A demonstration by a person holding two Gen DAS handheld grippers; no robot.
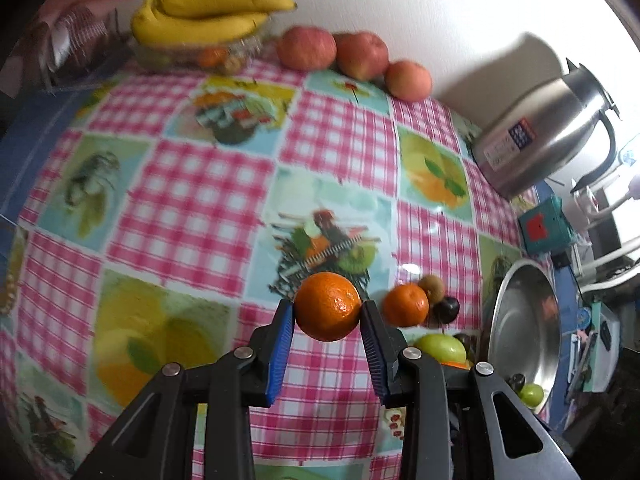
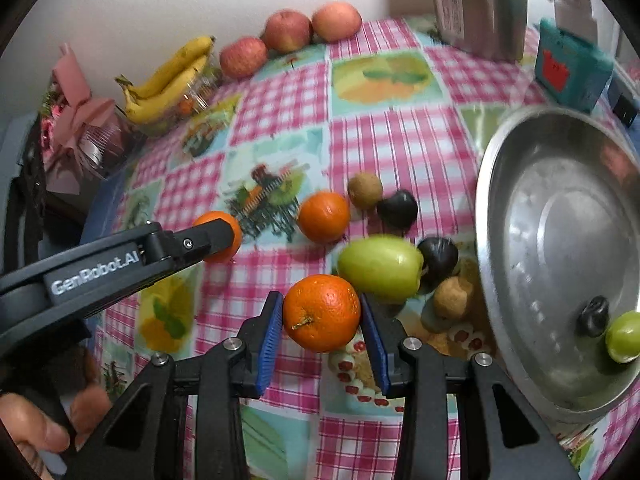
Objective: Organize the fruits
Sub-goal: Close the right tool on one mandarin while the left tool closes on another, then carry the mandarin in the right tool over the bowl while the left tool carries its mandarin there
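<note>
The left tongs [image 1: 328,312] clamp an orange [image 1: 328,306] above the checked surface [image 1: 200,184]. The right tongs [image 2: 322,314] clamp a second orange [image 2: 322,312] beside a green fruit [image 2: 380,268], near the steel bowl [image 2: 520,216].

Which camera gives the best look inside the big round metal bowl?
The right wrist view: the big round metal bowl fills its right side, showing a small dark fruit and a small green fruit inside. The left wrist view shows it edge-on and smaller.
</note>
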